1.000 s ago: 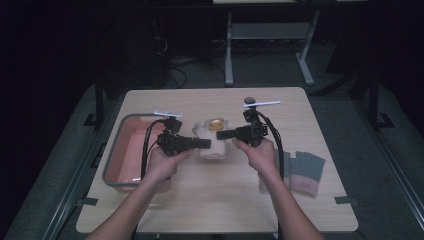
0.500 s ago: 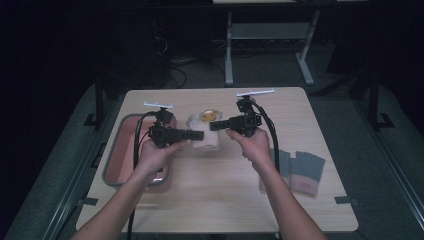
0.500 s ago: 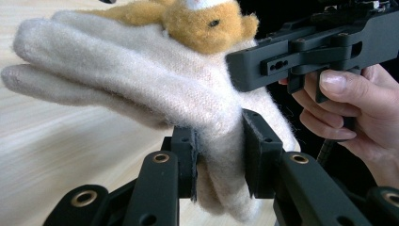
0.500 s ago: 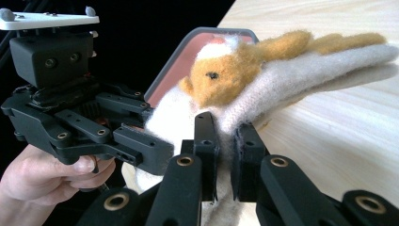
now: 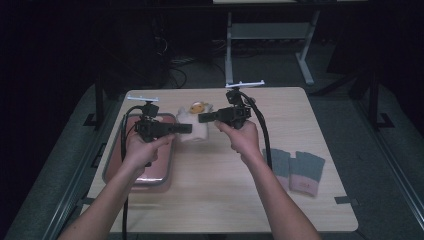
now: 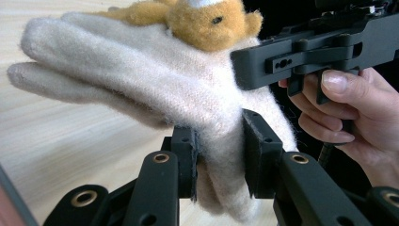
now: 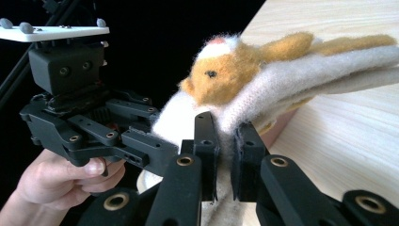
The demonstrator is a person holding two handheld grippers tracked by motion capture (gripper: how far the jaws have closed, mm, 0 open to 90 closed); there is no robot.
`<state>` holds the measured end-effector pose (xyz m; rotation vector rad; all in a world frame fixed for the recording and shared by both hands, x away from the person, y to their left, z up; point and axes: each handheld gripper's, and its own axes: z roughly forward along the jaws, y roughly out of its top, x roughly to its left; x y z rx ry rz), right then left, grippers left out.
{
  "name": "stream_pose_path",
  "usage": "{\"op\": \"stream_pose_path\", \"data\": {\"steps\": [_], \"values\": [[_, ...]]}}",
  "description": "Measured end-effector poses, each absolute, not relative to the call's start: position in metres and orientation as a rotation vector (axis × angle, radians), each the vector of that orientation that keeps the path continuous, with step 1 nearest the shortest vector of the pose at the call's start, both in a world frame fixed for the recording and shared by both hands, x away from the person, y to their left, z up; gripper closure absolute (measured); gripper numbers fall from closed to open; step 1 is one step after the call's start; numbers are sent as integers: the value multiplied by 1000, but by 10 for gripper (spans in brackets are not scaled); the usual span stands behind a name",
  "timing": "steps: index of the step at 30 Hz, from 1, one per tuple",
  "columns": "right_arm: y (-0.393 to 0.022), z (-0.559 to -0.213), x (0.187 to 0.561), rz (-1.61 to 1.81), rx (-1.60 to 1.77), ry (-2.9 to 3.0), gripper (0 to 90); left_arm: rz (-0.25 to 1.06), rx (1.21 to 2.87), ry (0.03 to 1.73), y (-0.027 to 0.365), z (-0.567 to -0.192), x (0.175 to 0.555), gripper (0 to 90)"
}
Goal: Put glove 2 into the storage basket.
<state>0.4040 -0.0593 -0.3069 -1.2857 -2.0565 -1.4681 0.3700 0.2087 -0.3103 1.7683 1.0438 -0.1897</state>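
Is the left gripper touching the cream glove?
Touching. In the left gripper view, the left gripper has both black pads pressed into the cuff of the cream glove, pinching the fabric between them.

The high view is dim: light falls from above on the bench, and the room around it stays almost black. The two gripper views are brighter and sharp on the cream glove; at 9 o'clock the wood glares pale.
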Motion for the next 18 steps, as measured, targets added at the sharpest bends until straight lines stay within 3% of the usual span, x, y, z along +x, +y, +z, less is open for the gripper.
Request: {"op": "stream_pose_path", "data": {"steps": [18], "values": [[-27, -295, 412, -1518, -1205, -2037, 827, -174, 1706, 1080, 243, -302, 369, 696]]}}
